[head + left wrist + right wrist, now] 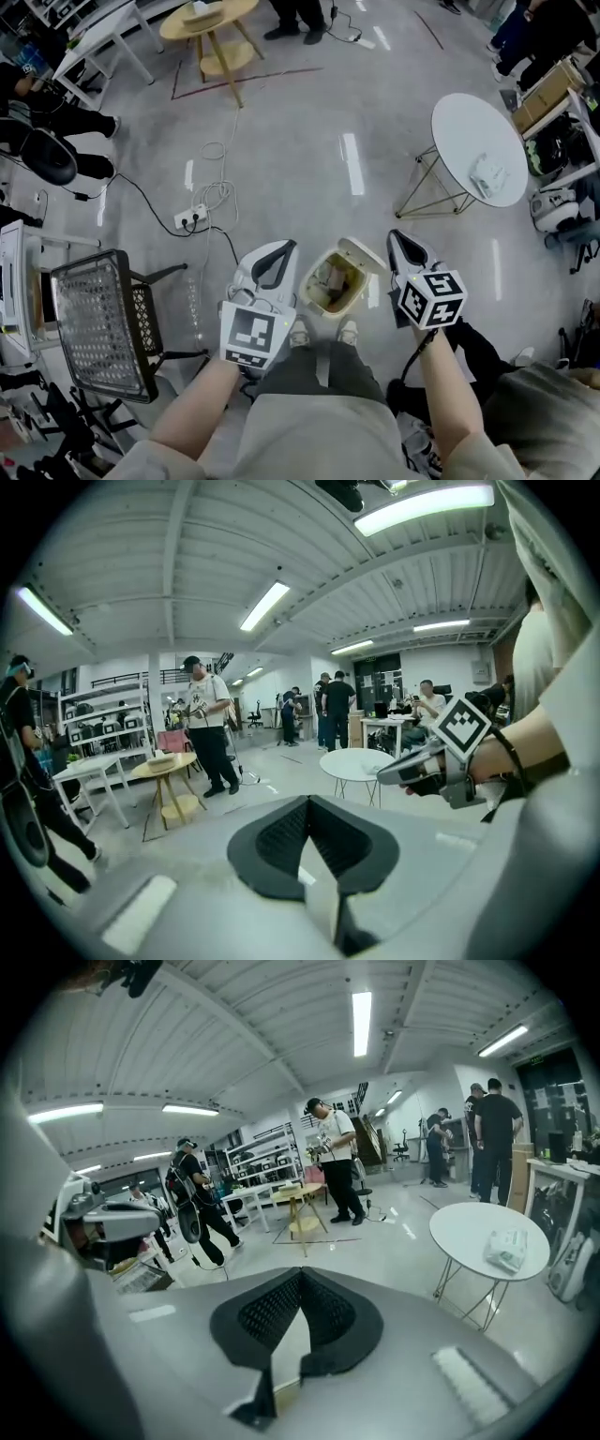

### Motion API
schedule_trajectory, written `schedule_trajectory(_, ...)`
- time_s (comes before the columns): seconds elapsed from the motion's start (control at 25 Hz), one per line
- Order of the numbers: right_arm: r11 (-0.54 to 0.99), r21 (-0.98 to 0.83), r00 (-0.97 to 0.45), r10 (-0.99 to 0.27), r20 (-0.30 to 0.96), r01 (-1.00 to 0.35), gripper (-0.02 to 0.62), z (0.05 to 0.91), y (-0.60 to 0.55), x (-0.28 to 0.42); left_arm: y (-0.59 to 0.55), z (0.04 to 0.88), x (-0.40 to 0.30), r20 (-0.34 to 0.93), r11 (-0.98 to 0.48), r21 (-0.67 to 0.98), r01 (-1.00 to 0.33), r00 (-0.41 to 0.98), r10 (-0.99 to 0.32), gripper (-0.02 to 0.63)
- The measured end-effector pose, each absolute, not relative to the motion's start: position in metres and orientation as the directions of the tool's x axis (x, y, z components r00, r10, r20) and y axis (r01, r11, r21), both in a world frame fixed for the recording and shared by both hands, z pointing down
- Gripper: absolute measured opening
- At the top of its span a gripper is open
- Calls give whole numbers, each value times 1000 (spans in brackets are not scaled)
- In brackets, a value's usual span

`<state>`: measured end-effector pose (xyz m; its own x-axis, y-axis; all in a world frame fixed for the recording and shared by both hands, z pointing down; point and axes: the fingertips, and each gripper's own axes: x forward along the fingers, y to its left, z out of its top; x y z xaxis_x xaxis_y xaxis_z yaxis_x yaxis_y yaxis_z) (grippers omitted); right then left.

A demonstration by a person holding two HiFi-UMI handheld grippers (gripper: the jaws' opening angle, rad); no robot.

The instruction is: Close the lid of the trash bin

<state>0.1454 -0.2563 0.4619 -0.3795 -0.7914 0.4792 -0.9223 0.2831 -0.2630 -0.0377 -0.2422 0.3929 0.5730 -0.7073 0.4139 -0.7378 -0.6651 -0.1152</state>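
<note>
A small cream trash bin (330,284) stands on the floor just ahead of the person's feet, with rubbish inside. Its lid (362,253) is tipped up at the bin's far right side. My left gripper (280,254) hovers to the left of the bin, jaws shut with nothing in them. My right gripper (401,243) hovers at the bin's right, close to the raised lid, also shut and empty. Both gripper views look out across the room, not at the bin. In the left gripper view my left gripper (309,801) has its tips together, as does my right gripper (300,1274) in its own view.
A round white table (480,150) with a packet on it stands at the far right. A black mesh chair (98,323) is close on the left. A power strip with cables (192,217) lies ahead, a wooden table (211,19) beyond. Several people stand around.
</note>
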Motion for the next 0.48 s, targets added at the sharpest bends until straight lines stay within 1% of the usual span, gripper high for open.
schedule_trajectory(0.24, 254, -267, -364, -738, 567, -930, 3, 558, -280, 159, -260, 463, -27, 490, -671, -72, -738, 560, -668, 3)
schedule_trajectory(0.48, 191, -267, -325, -658, 679, -945, 3, 663, -286, 175, -265, 535, -17, 562, -690, -41, -722, 554, -614, 3)
